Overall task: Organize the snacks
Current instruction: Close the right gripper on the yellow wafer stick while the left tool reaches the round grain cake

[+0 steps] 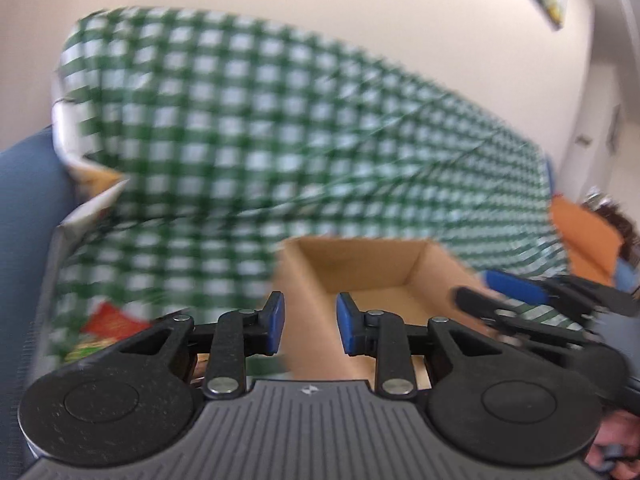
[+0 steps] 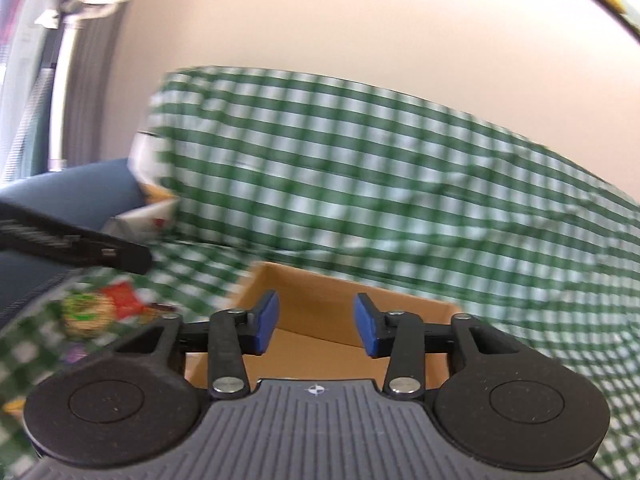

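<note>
An open cardboard box (image 1: 372,276) (image 2: 320,304) stands on a green-and-white checked cloth (image 1: 248,128) (image 2: 400,184), and what shows of its inside looks bare. My left gripper (image 1: 310,324) hangs over the box's near left corner, open, with nothing between its blue pads. My right gripper (image 2: 316,326) is open over the box's near side, also with nothing in it; the left wrist view shows it at the box's right (image 1: 492,292). Blurred snack packs, one red (image 1: 108,320) (image 2: 122,300) and one green (image 2: 86,314), lie on the cloth left of the box.
A white carton or bag (image 1: 88,200) (image 2: 152,216) leans at the cloth's left edge against a blue cushion (image 1: 24,220) (image 2: 80,192). An orange object (image 1: 584,236) lies at the far right. A hand (image 1: 612,452) shows bottom right. The cloth rises steeply behind the box.
</note>
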`<action>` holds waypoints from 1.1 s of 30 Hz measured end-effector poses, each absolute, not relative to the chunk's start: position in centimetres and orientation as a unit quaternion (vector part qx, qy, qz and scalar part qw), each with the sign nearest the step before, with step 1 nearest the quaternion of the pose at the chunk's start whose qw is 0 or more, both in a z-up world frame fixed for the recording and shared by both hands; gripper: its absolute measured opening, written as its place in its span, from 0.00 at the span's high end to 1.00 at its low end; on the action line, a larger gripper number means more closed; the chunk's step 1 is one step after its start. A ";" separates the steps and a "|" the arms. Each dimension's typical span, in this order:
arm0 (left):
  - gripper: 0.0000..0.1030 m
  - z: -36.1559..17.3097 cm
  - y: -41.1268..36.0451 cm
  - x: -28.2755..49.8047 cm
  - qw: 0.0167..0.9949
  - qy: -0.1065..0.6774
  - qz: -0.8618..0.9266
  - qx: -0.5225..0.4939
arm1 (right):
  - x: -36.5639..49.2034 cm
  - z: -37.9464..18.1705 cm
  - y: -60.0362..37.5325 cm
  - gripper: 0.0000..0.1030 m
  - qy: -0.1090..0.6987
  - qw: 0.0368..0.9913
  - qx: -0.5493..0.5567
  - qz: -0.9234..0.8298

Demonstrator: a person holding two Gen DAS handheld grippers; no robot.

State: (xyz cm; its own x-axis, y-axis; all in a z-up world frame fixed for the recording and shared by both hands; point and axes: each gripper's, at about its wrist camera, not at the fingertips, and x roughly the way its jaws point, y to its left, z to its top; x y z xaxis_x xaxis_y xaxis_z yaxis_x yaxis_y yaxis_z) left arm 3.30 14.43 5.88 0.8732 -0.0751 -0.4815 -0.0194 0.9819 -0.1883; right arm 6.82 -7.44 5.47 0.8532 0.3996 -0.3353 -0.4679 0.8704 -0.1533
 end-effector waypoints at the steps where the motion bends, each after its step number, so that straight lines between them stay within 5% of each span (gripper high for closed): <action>1: 0.70 5.8 15.5 3.2 0.963 0.255 0.000 -0.089 | 6.4 5.5 -6.8 0.65 0.149 0.952 -0.114 0.240; 20: 0.70 2.1 23.0 2.2 0.927 0.336 0.132 -0.096 | -0.4 1.1 5.4 0.71 0.232 0.828 -0.198 0.470; 28: 0.70 1.3 24.0 2.9 0.919 0.352 0.142 -0.107 | -1.3 -3.2 7.8 0.52 0.274 0.786 -0.254 0.493; 33: 0.69 0.9 24.4 3.3 0.915 0.361 0.147 -0.109 | -1.2 -5.3 8.8 0.50 0.296 0.767 -0.276 0.498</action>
